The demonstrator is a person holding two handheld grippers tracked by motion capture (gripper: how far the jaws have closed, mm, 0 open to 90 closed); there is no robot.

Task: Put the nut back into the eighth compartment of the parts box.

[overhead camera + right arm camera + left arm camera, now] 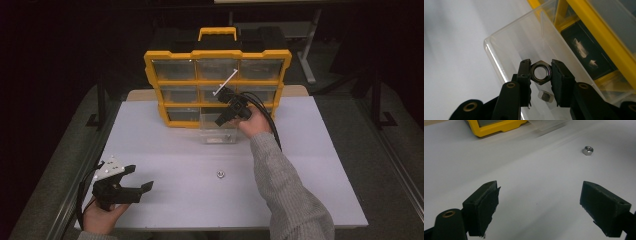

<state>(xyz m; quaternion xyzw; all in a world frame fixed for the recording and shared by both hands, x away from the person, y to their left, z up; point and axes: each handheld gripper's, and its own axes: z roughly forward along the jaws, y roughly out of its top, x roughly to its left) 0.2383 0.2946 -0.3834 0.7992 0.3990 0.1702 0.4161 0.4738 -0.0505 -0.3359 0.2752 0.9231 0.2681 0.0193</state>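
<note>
Clear drawer (506, 50) pulled out before yellow organizer (216, 85), one nut (546, 96) lying inside. Right gripper (540, 72) clamped on hex nut (540, 72) over drawer's open top. Left gripper (539, 205) wide open, empty, near front table (300, 165) edge. Loose nut (219, 174) mid-table amid bare surface.

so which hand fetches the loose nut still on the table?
Probably left: the left gripper is open and empty, with the loose nut just ahead. The right gripper clamps another nut over the clear drawer.
</note>
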